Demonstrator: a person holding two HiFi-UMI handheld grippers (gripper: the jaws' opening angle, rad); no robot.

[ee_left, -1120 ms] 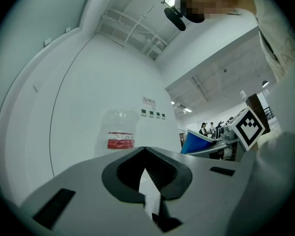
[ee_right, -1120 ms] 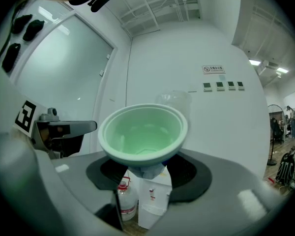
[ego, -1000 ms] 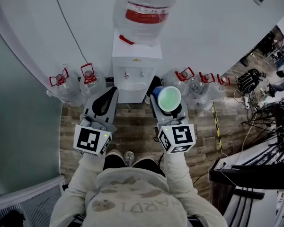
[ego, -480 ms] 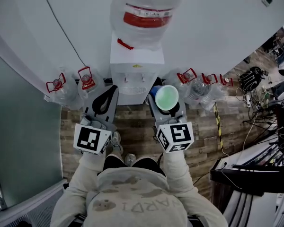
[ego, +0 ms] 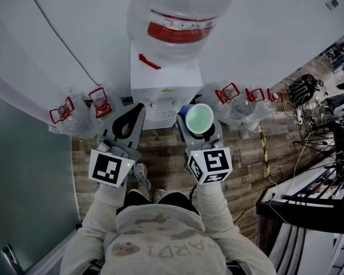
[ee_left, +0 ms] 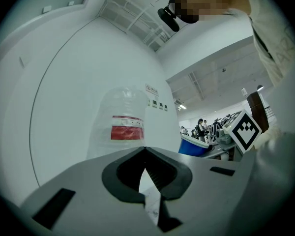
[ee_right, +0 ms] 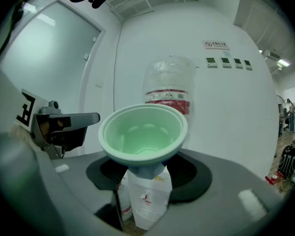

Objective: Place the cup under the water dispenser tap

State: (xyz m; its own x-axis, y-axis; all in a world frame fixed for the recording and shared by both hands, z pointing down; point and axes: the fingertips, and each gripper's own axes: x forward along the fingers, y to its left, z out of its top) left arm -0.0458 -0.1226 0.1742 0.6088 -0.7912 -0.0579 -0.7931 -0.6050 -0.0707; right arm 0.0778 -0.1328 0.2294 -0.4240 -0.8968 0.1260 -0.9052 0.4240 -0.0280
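Note:
The white water dispenser [ego: 159, 87] stands against the wall with a big clear bottle [ego: 180, 16] on top; its taps [ego: 160, 102] show just ahead of both grippers. My right gripper [ego: 199, 125] is shut on a cup [ego: 199, 118], blue outside and pale green inside, held upright and to the right of the taps. In the right gripper view the cup [ee_right: 143, 134] fills the middle, with the dispenser [ee_right: 148, 200] below it and the bottle [ee_right: 169, 87] behind it. My left gripper [ego: 139, 109] is shut with nothing in it, just left of the dispenser front.
Several clear water jugs with red handles stand on the wooden floor [ego: 166, 159] on both sides of the dispenser, left [ego: 97, 105] and right [ego: 232, 99]. A curved white wall [ego: 74, 27] is behind. Cables and racks [ego: 327, 136] crowd the right side.
Both grippers have moved closer to the dispenser, which now looms larger. The cup stays in the right gripper's hold; the left jaws stay shut.

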